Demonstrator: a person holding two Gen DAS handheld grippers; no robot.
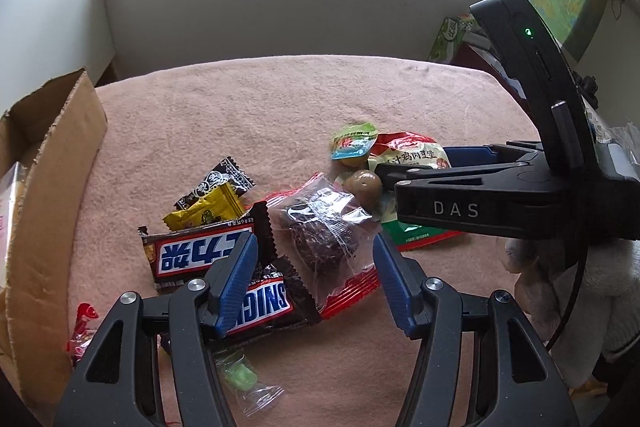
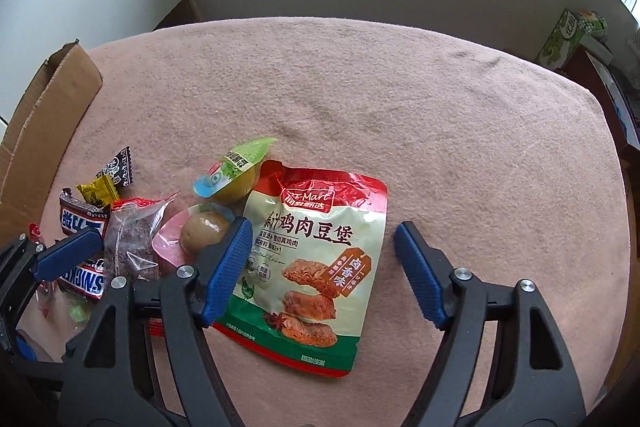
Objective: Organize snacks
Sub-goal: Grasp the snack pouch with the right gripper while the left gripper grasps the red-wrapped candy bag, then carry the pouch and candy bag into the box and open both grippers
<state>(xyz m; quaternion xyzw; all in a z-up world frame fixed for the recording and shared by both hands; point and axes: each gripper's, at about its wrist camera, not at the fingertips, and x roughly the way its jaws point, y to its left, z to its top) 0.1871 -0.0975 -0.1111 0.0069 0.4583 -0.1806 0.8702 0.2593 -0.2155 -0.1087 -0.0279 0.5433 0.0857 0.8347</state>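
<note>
I am holding the left tongs (image 1: 316, 279) released over the clear packet with the dark cake (image 1: 324, 239), their blue pads standing either side of it and pressing nothing; I judge this is the lineup for a pickup. The right tongs (image 2: 322, 271) are also released, straddling the red-and-green chicken pouch (image 2: 316, 259), which is lying flat on the pink-covered table (image 2: 440, 107) with its left edge under 1 pad.

The snacks are sitting in 1 loose heap: 2 Snickers bars (image 1: 200, 251), a yellow candy (image 1: 208, 213), a black candy (image 1: 218, 181), a jelly cup (image 1: 352, 143) and a packed egg (image 1: 362, 185). The cardboard box (image 1: 52, 163) is standing open at the left (probably the destination).

The box interior is mostly cut off. A green sweet (image 1: 240, 375) and a red wrapper (image 1: 82, 323) are lying half behind my left tongs.
</note>
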